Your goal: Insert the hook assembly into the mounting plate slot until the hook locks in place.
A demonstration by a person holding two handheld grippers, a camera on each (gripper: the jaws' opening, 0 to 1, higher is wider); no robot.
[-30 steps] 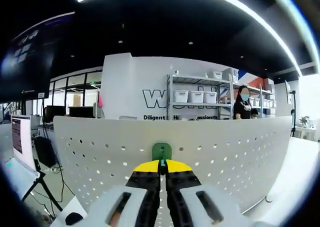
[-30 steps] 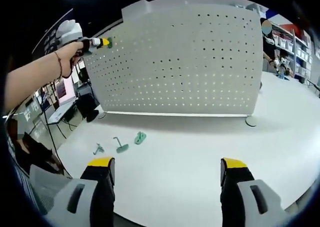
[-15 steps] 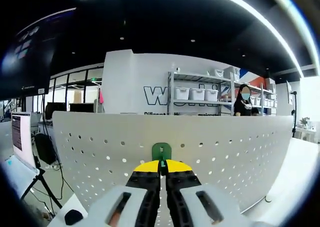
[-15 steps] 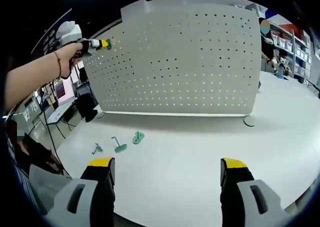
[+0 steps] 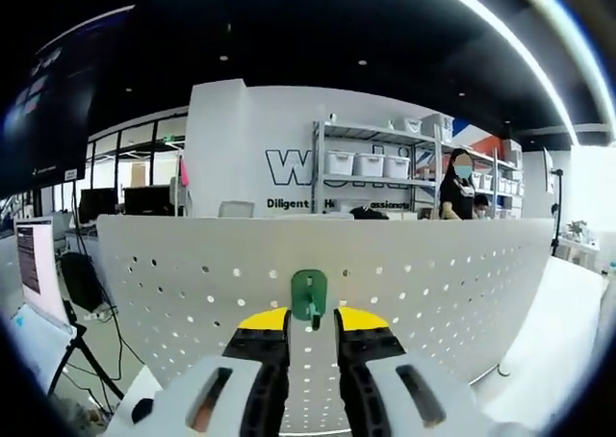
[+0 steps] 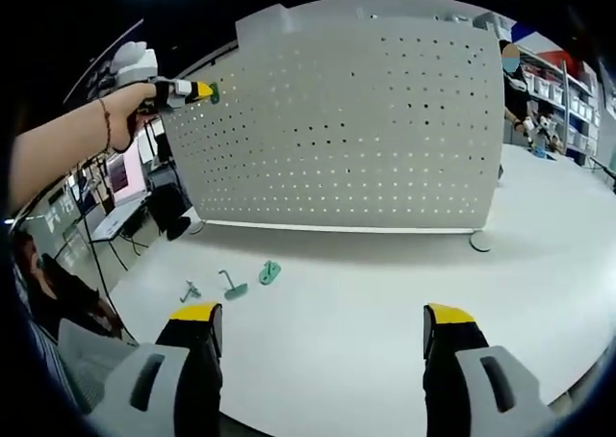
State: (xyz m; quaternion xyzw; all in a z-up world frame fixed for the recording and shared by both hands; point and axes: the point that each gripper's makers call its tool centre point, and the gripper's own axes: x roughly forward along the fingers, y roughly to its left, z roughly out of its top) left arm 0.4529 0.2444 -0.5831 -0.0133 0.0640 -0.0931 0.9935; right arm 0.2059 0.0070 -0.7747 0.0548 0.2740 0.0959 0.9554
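A: While the left gripper sits up at the white pegboard panel, where's the hook?
B: Green hook is flat against the panel face near its upper edge, just past the yellow fingertips. Jaws stand a little apart, one each side of the hook's lower stem. Can't tell if they touch it.

A: Right gripper view?
B: Right gripper is low over the white table, jaws spread wide, nothing between them. Left gripper comes in upper left, held by a hand with a bracelet on the wrist, its tip at the pegboard panel's top left corner with a green bit at the tip.

A: Anything else on the table?
B: Three spare green hooks lying loose on the table, left of centre, in front of the panel and well apart from it. Panel stands upright on a round foot at its right end.

A: Background?
B: Metal shelving with white bins, a person standing beside it, and a laptop at far left.
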